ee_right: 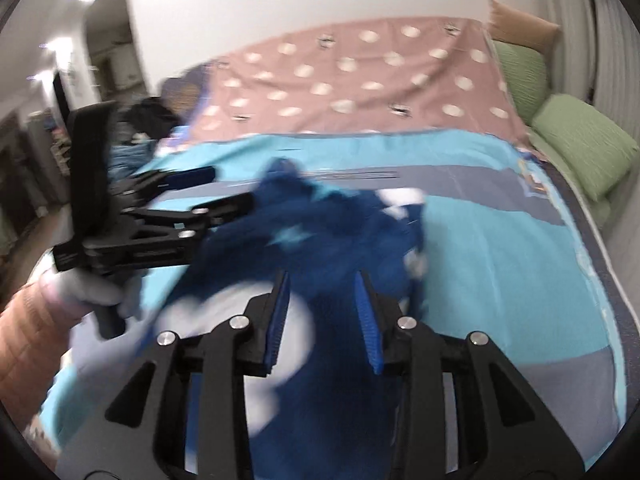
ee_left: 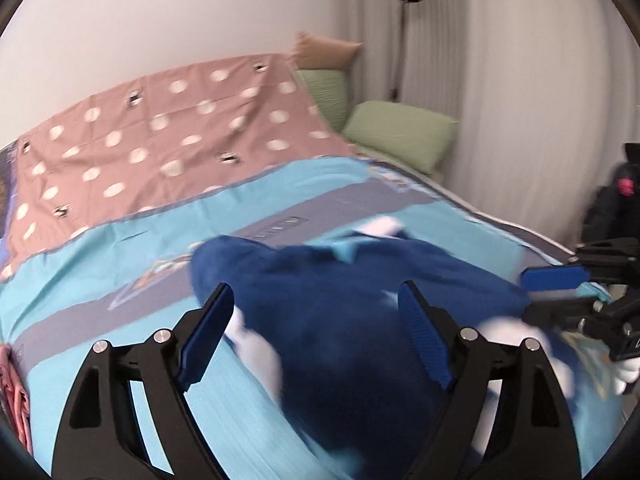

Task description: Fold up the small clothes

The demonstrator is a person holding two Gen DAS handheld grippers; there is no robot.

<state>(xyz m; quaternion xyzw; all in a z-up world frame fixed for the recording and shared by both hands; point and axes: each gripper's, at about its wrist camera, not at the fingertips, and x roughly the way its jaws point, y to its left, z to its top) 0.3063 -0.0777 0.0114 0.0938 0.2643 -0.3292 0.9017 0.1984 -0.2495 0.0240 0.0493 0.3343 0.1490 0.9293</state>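
A dark blue garment (ee_left: 340, 320) with white patches lies crumpled on the light blue bedspread (ee_left: 120, 260). My left gripper (ee_left: 314, 292) is open wide just above the garment's near side, with nothing pressed between its pads. My right gripper (ee_right: 321, 280) has its jaws partly apart over the same garment (ee_right: 320, 240). Cloth shows in the gap, but the pads do not press on it. Each gripper appears in the other's view: the right gripper (ee_left: 530, 292) at the garment's right edge, the left gripper (ee_right: 232, 187) at its left edge. Both views are blurred.
A pink dotted sheet (ee_left: 160, 132) covers the far half of the bed. Green pillows (ee_left: 400, 136) and a brown one (ee_left: 324, 50) lie against the curtain. Pink cloth (ee_left: 16, 380) sits at the near left edge. Dark clothes (ee_right: 148, 116) are piled far left. A gloved hand (ee_right: 92, 292) holds the left gripper.
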